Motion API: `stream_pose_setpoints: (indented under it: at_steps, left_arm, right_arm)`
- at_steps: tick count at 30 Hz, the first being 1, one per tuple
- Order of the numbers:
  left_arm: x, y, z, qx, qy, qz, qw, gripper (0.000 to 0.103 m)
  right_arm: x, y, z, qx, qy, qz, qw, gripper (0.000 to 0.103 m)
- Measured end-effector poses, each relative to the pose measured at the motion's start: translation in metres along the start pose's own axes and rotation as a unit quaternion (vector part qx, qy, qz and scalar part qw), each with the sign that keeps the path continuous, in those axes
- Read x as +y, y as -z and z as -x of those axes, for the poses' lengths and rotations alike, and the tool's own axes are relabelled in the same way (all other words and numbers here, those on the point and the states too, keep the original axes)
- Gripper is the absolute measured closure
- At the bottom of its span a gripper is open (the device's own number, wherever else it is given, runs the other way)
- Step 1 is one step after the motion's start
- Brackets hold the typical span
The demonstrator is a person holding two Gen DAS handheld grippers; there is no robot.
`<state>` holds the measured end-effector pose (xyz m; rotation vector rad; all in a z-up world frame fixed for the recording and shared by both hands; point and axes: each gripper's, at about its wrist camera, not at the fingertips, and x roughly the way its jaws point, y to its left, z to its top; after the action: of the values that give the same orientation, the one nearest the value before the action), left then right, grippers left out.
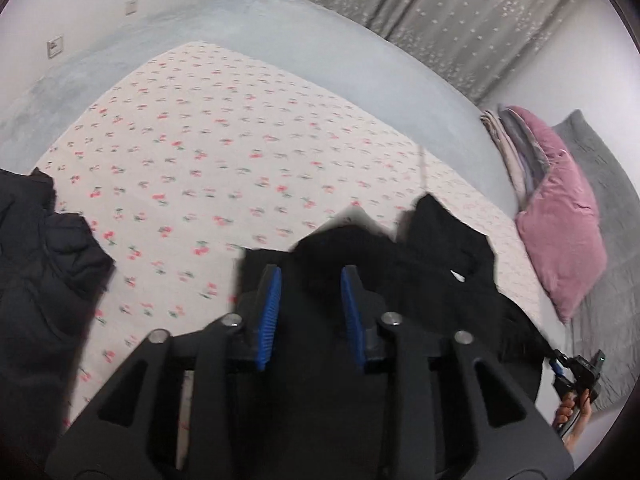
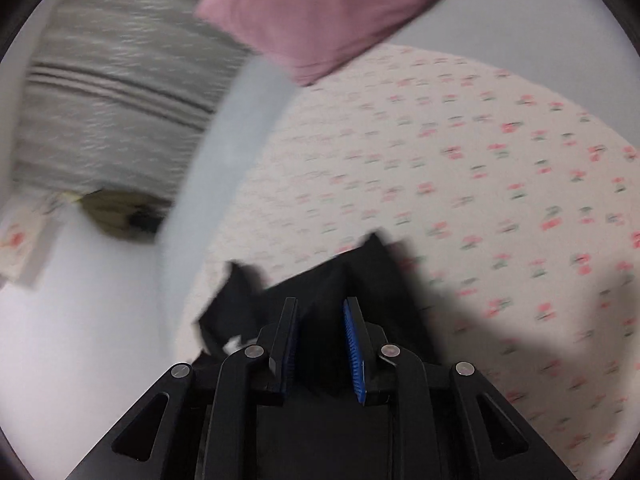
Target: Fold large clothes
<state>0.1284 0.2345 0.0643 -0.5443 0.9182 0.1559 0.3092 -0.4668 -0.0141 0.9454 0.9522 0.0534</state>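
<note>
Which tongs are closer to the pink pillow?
Right. The right tongs grip the black garment at the bed end where the pink pillow lies just ahead. The left tongs hold the same garment farther along, with the pillow off to their right.

pale blue bed under cherry-print sheet, black jacket and pink pillow on it

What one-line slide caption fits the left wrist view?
Left tongs hold black garment above cherry-print sheet; pink pillow at right.
</note>
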Motion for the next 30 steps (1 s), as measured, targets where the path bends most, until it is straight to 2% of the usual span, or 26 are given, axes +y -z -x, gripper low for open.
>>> stream_pose_setpoints:
  at_steps: [1, 2, 3, 4, 7, 10, 12, 15, 17, 18, 19, 20, 21, 22, 23, 25, 28, 30]
  left_arm:
    - [0.007, 0.002, -0.003, -0.004, 0.0, -0.003, 1.0, 0.041]
    - [0.012, 0.006, -0.009, 0.001, 0.0, -0.011, 0.9999, 0.037]
    - [0.015, 0.008, -0.019, 0.013, 0.0, -0.021, 0.9997, 0.035]
    - [0.016, 0.009, -0.029, 0.024, -0.003, -0.026, 0.9994, 0.035]
    - [0.021, 0.01, -0.058, 0.057, -0.008, -0.017, 0.9982, 0.035]
    - [0.021, 0.008, -0.079, 0.075, 0.025, -0.002, 0.9969, 0.035]
    - [0.014, 0.007, -0.085, 0.079, 0.034, -0.012, 0.9962, 0.035]
    - [-0.002, 0.003, -0.093, 0.069, 0.025, -0.042, 0.9964, 0.035]
    - [-0.01, 0.001, -0.098, 0.056, 0.024, -0.061, 0.9963, 0.036]
    - [-0.015, 0.001, -0.101, 0.049, 0.018, -0.076, 0.9957, 0.052]
    - [-0.022, 0.002, -0.104, 0.045, -0.002, -0.096, 0.9943, 0.083]
    - [-0.026, 0.004, -0.108, 0.048, -0.017, -0.108, 0.9929, 0.091]
    - [-0.028, 0.004, -0.108, 0.046, -0.023, -0.106, 0.993, 0.095]
    - [-0.028, 0.003, -0.104, 0.034, -0.028, -0.107, 0.9933, 0.096]
    - [-0.028, 0.001, -0.096, 0.016, -0.03, -0.112, 0.9931, 0.096]
    - [-0.028, -0.007, -0.072, -0.027, -0.021, -0.11, 0.9933, 0.096]
    - [-0.026, -0.031, -0.045, -0.07, 0.009, -0.074, 0.9948, 0.097]
    - [-0.033, -0.049, -0.035, -0.1, -0.003, -0.067, 0.9927, 0.097]
  right_arm:
    - [-0.002, -0.004, 0.001, -0.011, 0.022, 0.019, 1.0, 0.079]
    - [-0.004, -0.008, 0.002, -0.022, 0.053, 0.054, 0.997, 0.077]
    - [-0.006, -0.011, 0.0, -0.026, 0.072, 0.084, 0.994, 0.077]
    - [-0.008, -0.01, 0.0, -0.03, 0.074, 0.101, 0.992, 0.075]
    - [-0.01, -0.005, -0.016, -0.02, 0.06, 0.158, 0.985, 0.069]
    - [0.003, 0.007, -0.044, 0.01, 0.065, 0.226, 0.972, 0.068]
    - [0.018, 0.014, -0.061, 0.02, 0.072, 0.273, 0.959, 0.068]
    - [0.041, 0.012, -0.075, 0.021, 0.079, 0.315, 0.946, 0.068]
    - [0.052, 0.01, -0.079, 0.016, 0.073, 0.33, 0.941, 0.068]
    - [0.055, 0.009, -0.084, 0.014, 0.072, 0.336, 0.939, 0.068]
    - [0.059, 0.01, -0.09, 0.017, 0.079, 0.345, 0.935, 0.072]
    - [0.062, 0.013, -0.096, 0.019, 0.095, 0.357, 0.929, 0.089]
    - [0.067, 0.018, -0.104, 0.018, 0.112, 0.376, 0.92, 0.095]
    - [0.073, 0.022, -0.107, 0.013, 0.123, 0.393, 0.911, 0.096]
    - [0.075, 0.022, -0.105, 0.003, 0.123, 0.4, 0.908, 0.097]
    - [0.083, 0.02, -0.086, -0.028, 0.097, 0.4, 0.911, 0.098]
    - [0.106, 0.005, -0.056, -0.074, 0.058, 0.392, 0.915, 0.098]
    - [0.129, -0.006, -0.047, -0.099, 0.05, 0.39, 0.914, 0.098]
